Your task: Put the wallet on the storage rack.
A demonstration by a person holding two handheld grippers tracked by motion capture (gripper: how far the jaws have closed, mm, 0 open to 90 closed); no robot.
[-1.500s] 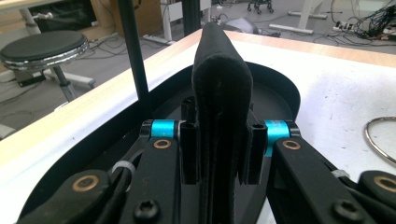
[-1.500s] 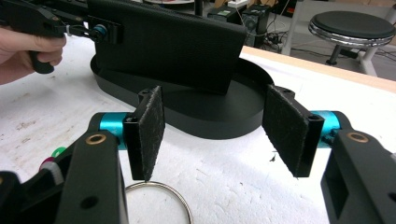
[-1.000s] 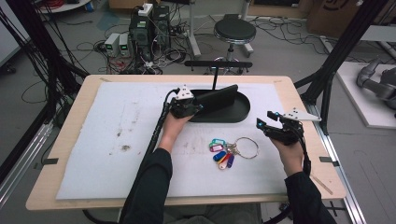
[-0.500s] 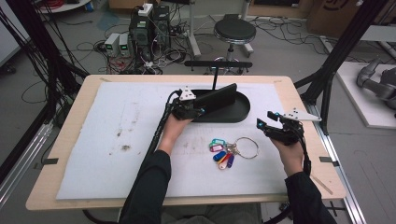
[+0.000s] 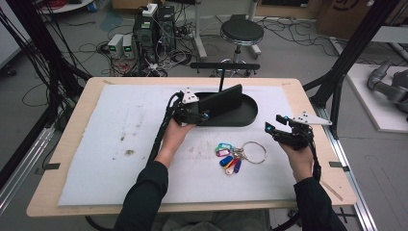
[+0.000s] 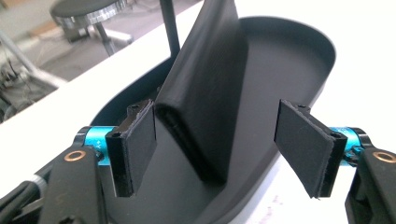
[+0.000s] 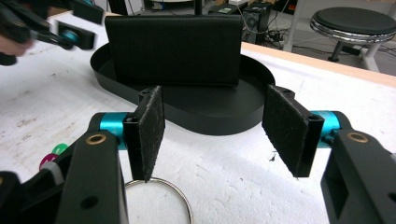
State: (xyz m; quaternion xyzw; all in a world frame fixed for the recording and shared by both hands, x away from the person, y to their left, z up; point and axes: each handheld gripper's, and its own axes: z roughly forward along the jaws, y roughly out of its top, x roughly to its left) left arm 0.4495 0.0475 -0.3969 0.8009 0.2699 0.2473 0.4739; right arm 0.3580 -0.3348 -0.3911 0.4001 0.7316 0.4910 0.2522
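The left gripper (image 5: pixel 204 115) is at the left end of the black oval tray (image 5: pixel 250 115), which sits toward the far edge of the bench (image 5: pixel 67 144), near its middle. Its jaws have just been opening and now stand wide, with the black wallet (image 6: pixel 210 88) between them but the pads clear of it. The wallet stands on edge inside the tray, tilted. Nearer the front edge, a key ring with coloured tags (image 5: pixel 235 155) lies on the white mat (image 5: pixel 120 130). Toward the right edge, the right gripper (image 5: pixel 273 127) hangs with jaws wide apart and nothing in them.
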